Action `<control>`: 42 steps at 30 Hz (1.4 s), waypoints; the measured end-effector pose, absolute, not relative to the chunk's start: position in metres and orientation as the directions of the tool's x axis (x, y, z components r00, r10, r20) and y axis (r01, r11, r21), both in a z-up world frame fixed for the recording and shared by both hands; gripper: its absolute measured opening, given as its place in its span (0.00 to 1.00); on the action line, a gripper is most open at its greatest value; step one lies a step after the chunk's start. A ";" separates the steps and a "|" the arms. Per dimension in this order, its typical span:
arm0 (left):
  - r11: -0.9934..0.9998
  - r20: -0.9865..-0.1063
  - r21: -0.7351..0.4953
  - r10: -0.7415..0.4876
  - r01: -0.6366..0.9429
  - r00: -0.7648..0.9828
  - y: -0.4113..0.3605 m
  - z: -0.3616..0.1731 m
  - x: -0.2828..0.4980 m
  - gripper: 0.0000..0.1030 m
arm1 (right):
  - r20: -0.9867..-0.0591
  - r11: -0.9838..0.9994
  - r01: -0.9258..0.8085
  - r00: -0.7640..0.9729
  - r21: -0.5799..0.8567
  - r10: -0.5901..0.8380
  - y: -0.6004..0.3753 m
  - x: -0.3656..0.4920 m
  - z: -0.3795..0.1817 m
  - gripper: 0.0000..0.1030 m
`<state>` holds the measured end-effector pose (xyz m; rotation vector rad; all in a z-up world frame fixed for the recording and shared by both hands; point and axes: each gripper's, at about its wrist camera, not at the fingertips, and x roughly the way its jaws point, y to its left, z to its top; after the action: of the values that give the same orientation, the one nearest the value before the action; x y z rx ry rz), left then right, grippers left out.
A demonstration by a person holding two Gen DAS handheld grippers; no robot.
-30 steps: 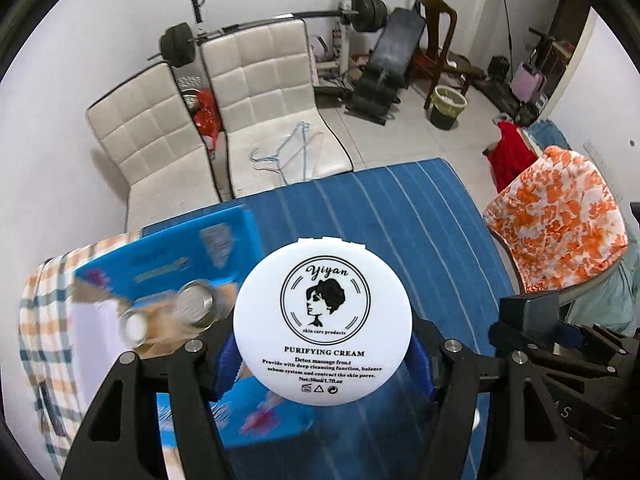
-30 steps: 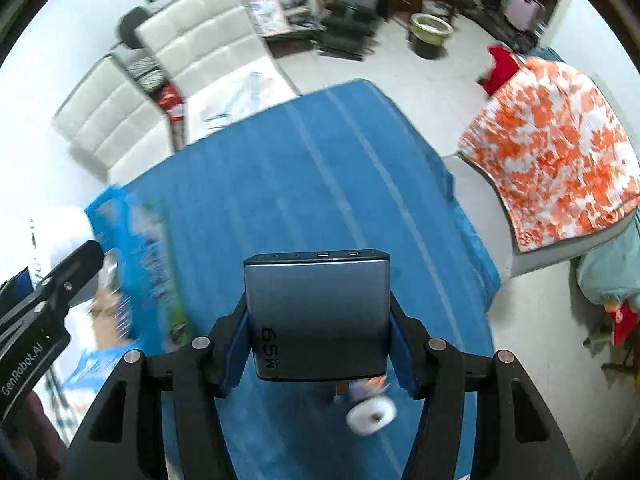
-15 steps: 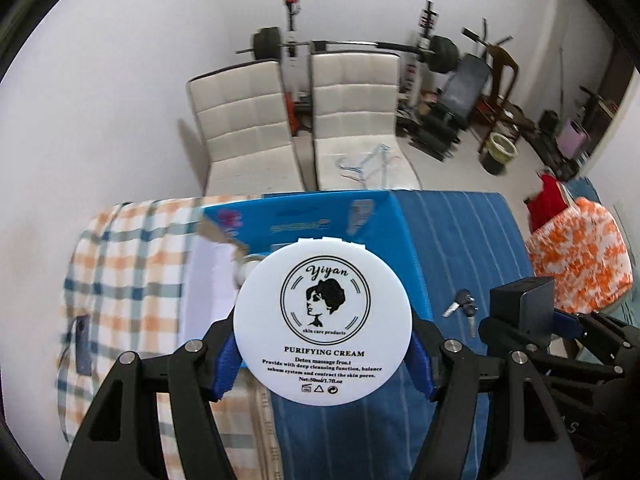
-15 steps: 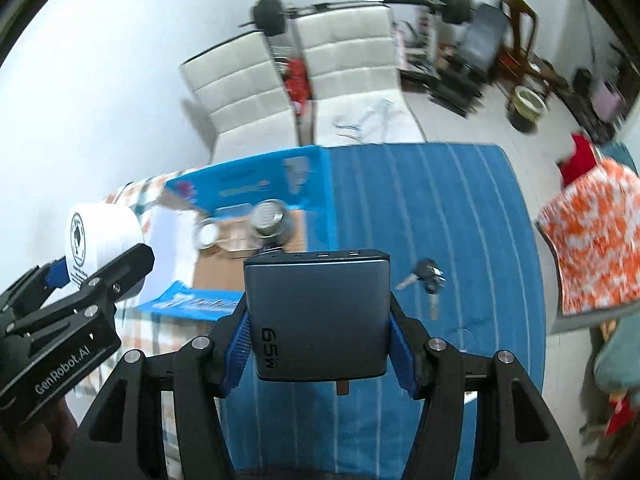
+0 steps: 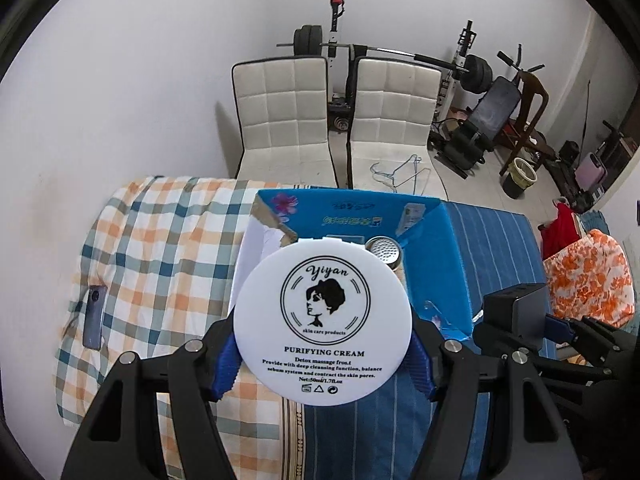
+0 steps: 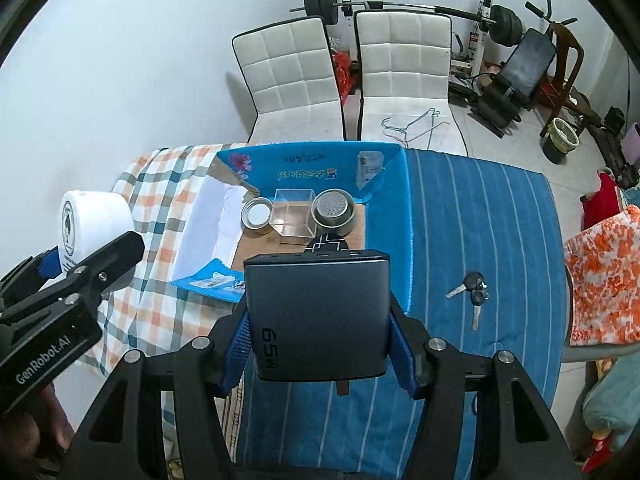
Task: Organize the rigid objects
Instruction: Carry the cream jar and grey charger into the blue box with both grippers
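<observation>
The left hand-held gripper [image 5: 322, 354] is clamped on a round white cream jar [image 5: 322, 322], its blue pads [image 5: 225, 364] pressing the jar's sides at 9 and 3 o'clock, label facing the camera. The right hand-held gripper [image 6: 320, 348] is closed around a dark grey 65W charger block [image 6: 318, 314], held upright above the bench [image 6: 480, 216], which carries a blue striped cloth. At 12 o'clock from the charger sits an open blue cardboard box [image 6: 390, 200]. Inside it, in a row, are a metal lid [image 6: 257, 215], a clear plastic cube [image 6: 292, 216] and a perforated metal strainer cup [image 6: 333, 213]. A bunch of keys [image 6: 472, 290] lies on the cloth at 3 o'clock, well apart from the box. A phone [image 5: 94, 316] lies on the checked cloth [image 5: 160, 272].
</observation>
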<state>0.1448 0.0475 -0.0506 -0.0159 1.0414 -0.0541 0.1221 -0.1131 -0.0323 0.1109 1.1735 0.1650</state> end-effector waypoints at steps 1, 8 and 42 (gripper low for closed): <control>0.999 -0.868 -0.041 -0.053 0.035 0.495 0.052 -0.057 0.149 0.63 | -0.908 0.980 -0.068 0.370 0.187 0.199 -0.110 0.126 -0.038 0.60; 0.990 -0.944 -0.138 -0.131 -0.001 0.303 0.085 -0.145 0.194 0.63 | -0.887 0.920 -0.009 0.260 0.392 0.381 -0.097 0.173 -0.114 0.60; 0.995 -0.998 -0.041 -0.038 0.091 -0.041 0.086 -0.273 0.278 0.64 | -0.954 0.957 0.082 -0.093 0.277 0.284 -0.054 0.259 -0.335 0.61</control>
<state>0.2782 0.0857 -0.2729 0.0416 1.6090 -0.1042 0.2588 -0.0539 -0.3348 0.2815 1.6629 0.1722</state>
